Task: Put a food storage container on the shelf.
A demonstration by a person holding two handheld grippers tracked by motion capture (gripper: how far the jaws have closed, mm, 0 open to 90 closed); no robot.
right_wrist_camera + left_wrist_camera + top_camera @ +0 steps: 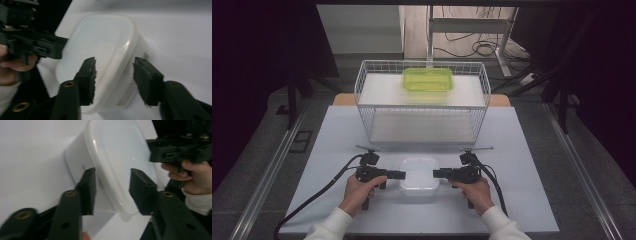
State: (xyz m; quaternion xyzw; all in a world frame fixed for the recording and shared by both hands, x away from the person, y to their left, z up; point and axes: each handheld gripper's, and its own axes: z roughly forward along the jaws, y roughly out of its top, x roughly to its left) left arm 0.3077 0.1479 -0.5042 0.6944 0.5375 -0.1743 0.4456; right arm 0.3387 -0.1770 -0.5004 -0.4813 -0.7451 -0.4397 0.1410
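Observation:
A white lidded plastic container point(419, 172) sits on the white table top near the front edge. My left gripper point(401, 175) points at its left side and my right gripper point(437, 173) at its right side, each held in a hand. In the left gripper view the jaws of my left gripper point(112, 173) straddle the container's point(117, 152) lid rim with gaps on both sides. In the right gripper view my right gripper point(115, 62) likewise straddles the container's point(100, 42) rim; one pad is close to the lid, the other stands off the wall. Both are open.
Behind the container stands a white wire rack point(422, 100), and a green lidded box point(427, 79) rests on its upper shelf. The white table top point(337, 135) has free room left and right of the hands. Cables lie on the floor beyond.

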